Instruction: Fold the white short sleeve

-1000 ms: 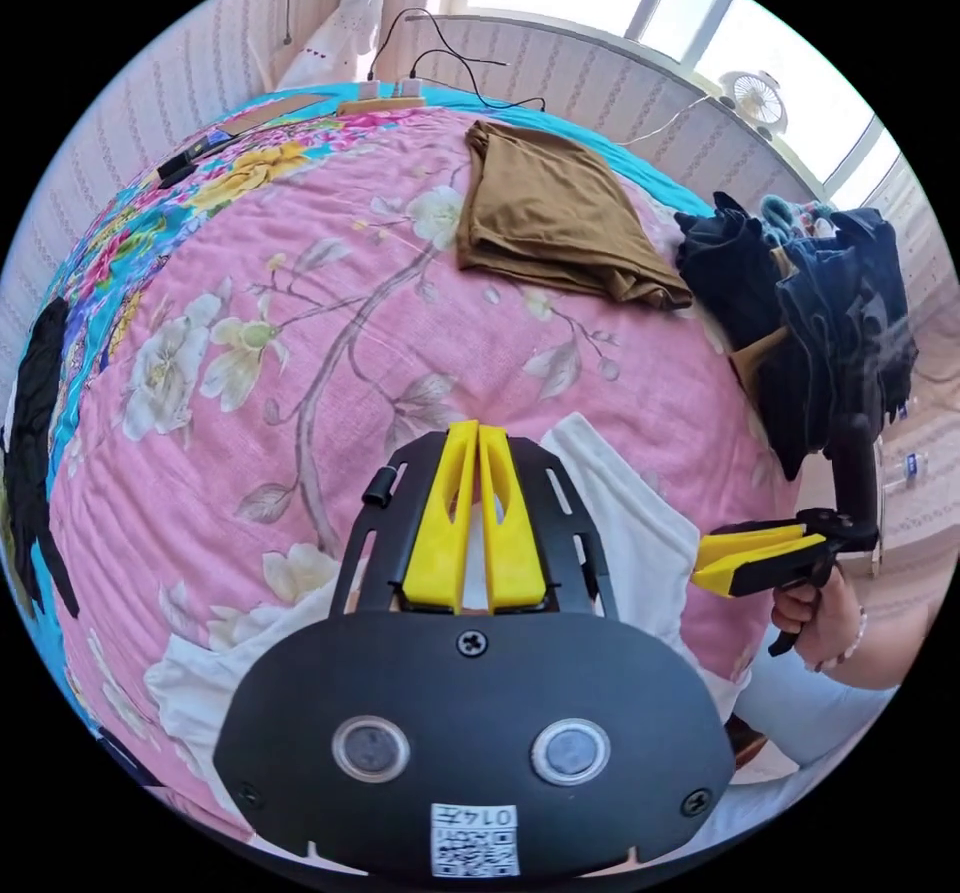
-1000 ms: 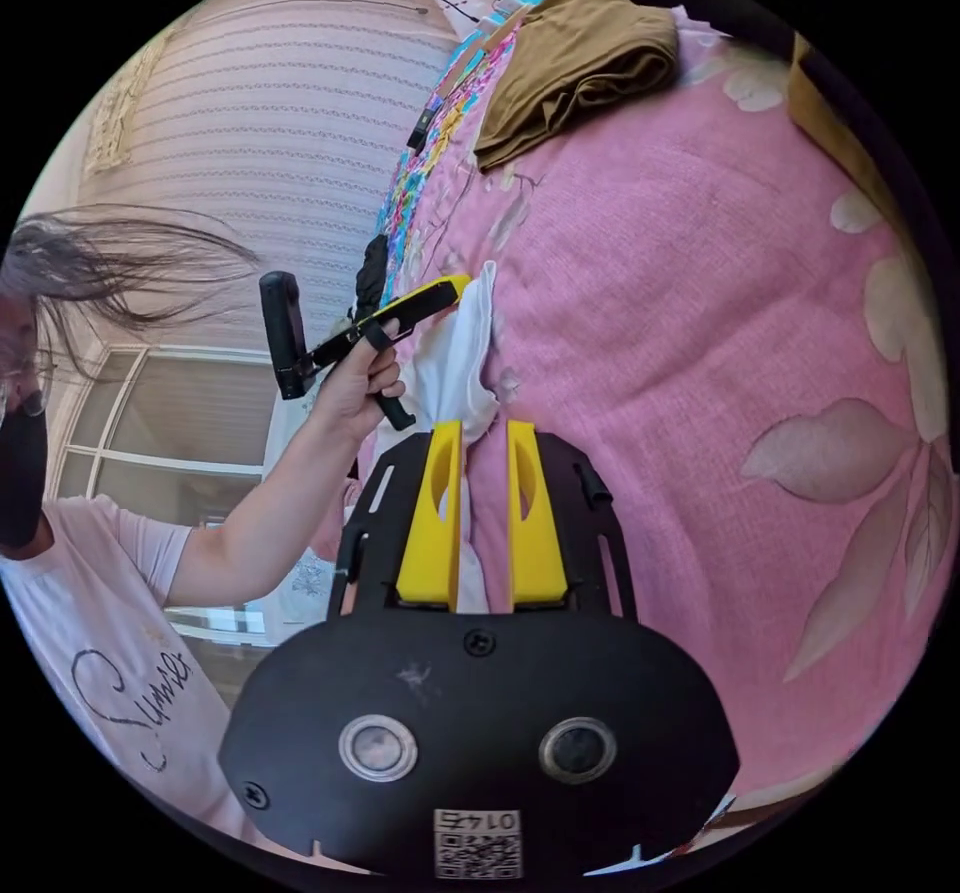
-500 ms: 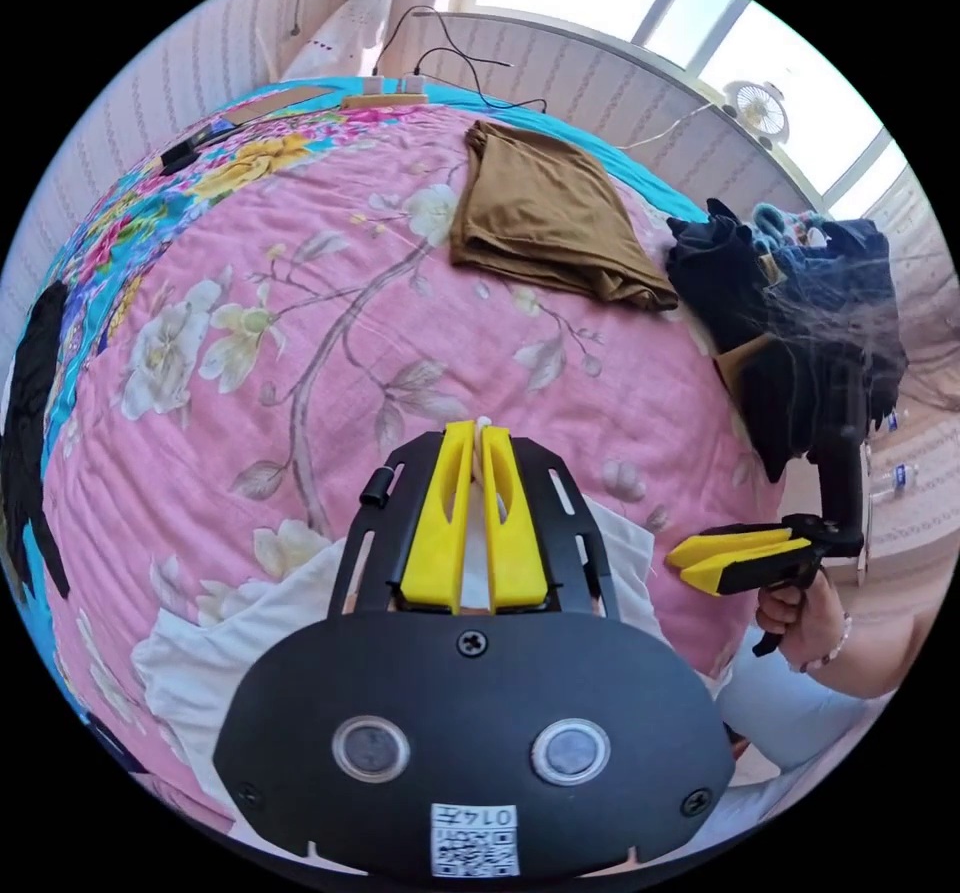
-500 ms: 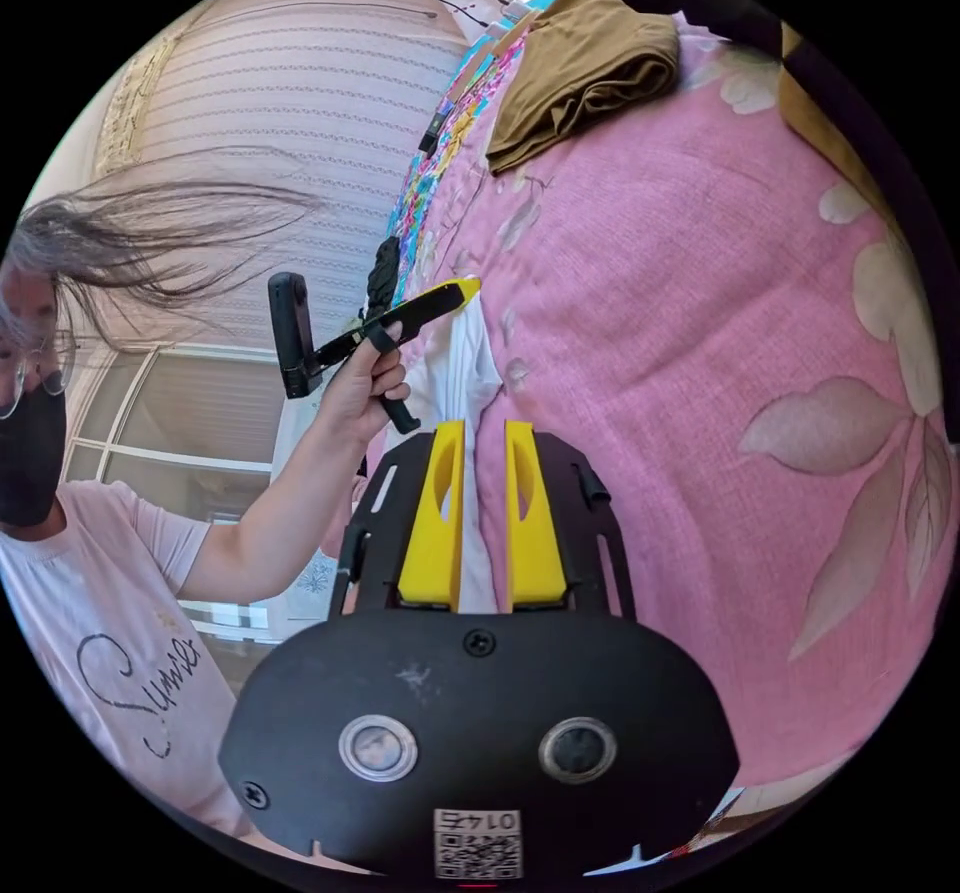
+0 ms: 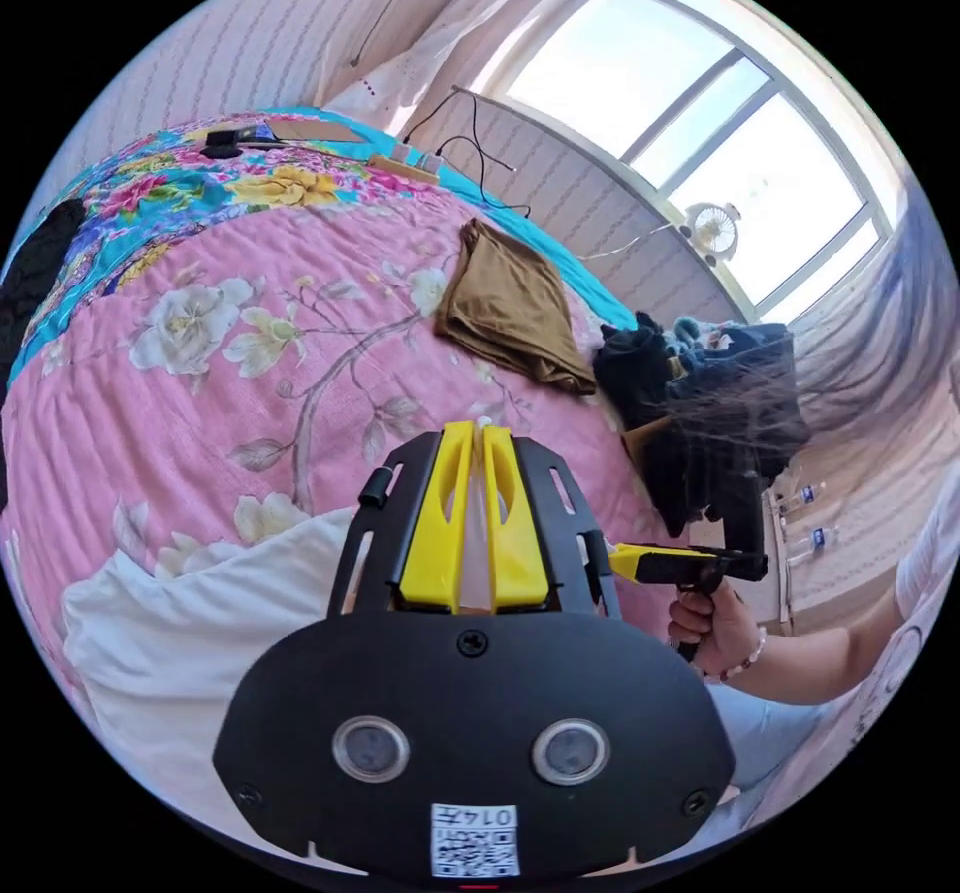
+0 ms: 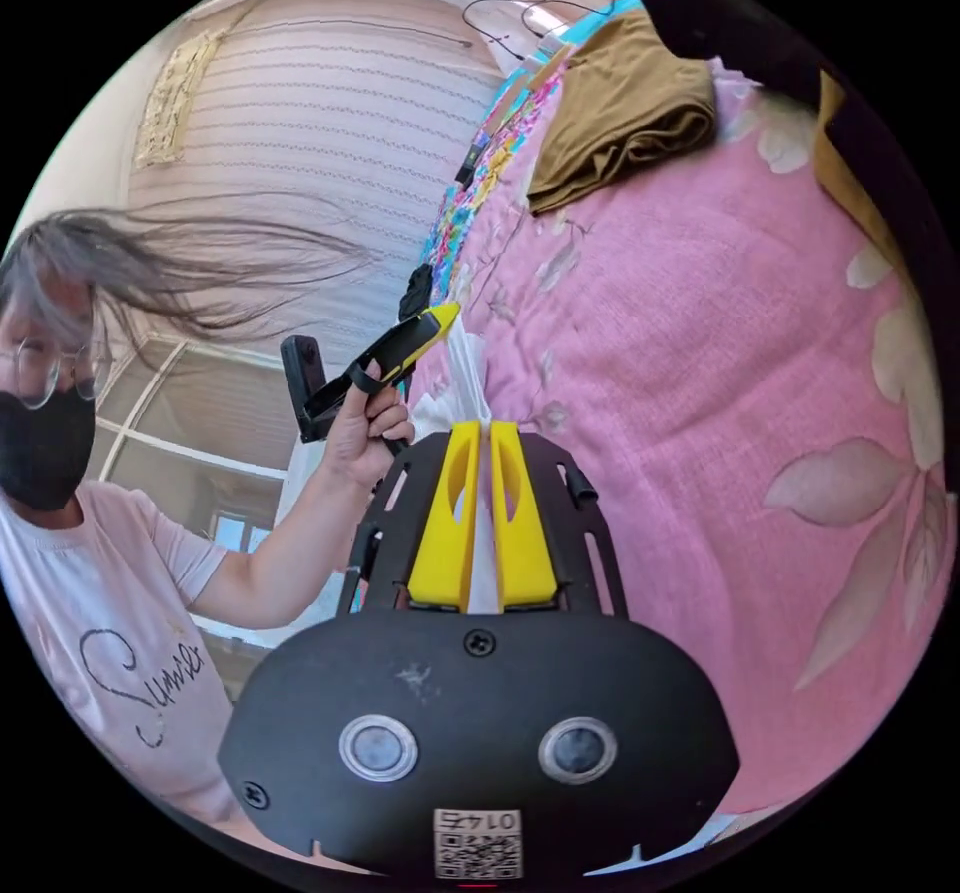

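On the bed: my white cotton short-sleeve shirt [image 5: 190, 623] lies on the pink flowered quilt [image 5: 300, 353].
Left yellow-jawed gripper [image 5: 478, 430]: pinched tight on shirt.
Right yellow-jawed gripper [image 6: 482, 430]: pinched tight on shirt.

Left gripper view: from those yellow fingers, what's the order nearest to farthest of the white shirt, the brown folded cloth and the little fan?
1. White short-sleeve shirt, at the fingers.
2. Brown folded cloth, mid-bed.
3. Small white fan, on the windowsill.
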